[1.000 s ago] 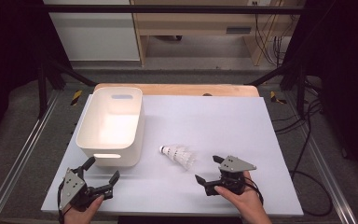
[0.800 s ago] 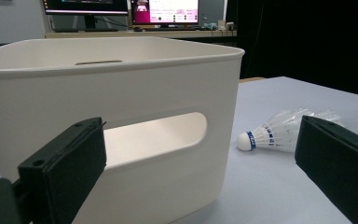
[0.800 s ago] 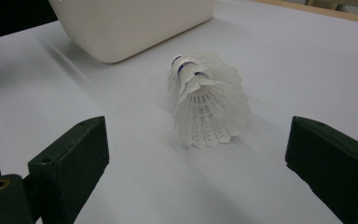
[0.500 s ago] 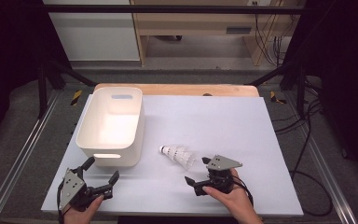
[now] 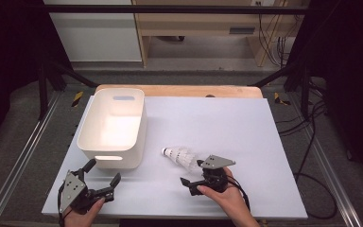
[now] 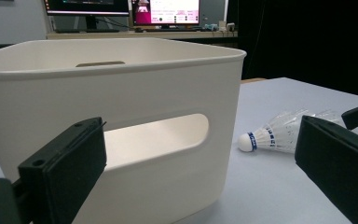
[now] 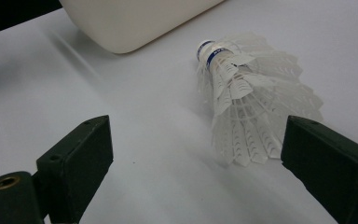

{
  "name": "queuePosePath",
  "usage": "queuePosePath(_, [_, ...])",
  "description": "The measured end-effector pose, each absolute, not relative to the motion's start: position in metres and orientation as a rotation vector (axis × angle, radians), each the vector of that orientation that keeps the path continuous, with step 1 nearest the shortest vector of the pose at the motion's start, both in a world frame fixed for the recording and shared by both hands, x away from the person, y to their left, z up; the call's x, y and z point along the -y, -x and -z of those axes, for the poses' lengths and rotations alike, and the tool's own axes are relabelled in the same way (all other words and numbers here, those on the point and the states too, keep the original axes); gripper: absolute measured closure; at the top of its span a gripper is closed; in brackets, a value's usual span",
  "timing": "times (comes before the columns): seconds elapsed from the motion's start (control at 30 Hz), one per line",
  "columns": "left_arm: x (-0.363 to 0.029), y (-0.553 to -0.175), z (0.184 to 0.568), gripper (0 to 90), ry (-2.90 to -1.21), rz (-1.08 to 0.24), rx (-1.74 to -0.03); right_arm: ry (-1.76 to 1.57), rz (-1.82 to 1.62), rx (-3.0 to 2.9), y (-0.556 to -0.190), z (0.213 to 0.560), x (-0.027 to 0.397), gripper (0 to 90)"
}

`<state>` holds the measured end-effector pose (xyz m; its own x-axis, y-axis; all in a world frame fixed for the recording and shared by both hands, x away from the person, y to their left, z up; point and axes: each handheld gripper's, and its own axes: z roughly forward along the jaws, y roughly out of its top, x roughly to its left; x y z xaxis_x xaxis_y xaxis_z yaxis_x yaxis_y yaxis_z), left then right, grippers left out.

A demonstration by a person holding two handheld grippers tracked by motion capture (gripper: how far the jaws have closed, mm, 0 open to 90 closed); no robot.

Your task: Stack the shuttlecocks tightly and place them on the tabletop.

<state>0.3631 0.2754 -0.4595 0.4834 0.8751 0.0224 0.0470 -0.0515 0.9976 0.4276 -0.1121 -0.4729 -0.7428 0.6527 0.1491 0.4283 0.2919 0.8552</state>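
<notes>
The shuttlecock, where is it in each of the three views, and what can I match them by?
High view: shuttlecock lies on the table, right of the bin, just ahead of the right gripper.
Left gripper view: mid-right, cork toward the bin.
Right gripper view: upper right, cork pointing away.
Shared landmark: the bin.

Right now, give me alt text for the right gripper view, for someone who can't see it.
A white feather shuttlecock lies on its side on a white table, between the open black jaws of the right claw, nearer the right-hand jaw. The rounded corner of a white plastic bin sits behind it.
</notes>
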Motion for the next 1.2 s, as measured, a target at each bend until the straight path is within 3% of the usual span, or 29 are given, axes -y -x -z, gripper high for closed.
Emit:
queuePosePath(0.47, [-0.275,-0.363,0.46,2.0,-1.472,-0.821,-0.848,-1.012,-1.42,-2.34,-0.436,0.477,0.098,13.4])
queuePosePath(0.8, [-0.275,-0.363,0.46,2.0,-1.472,-0.816,-0.848,-1.024,-1.425,-2.332,-0.441,0.481,0.091,22.9])
queuePosePath(1.2, [-0.275,-0.362,0.459,2.0,-1.472,-0.823,-0.846,-1.033,-1.416,-2.335,-0.45,0.481,0.087,22.8])
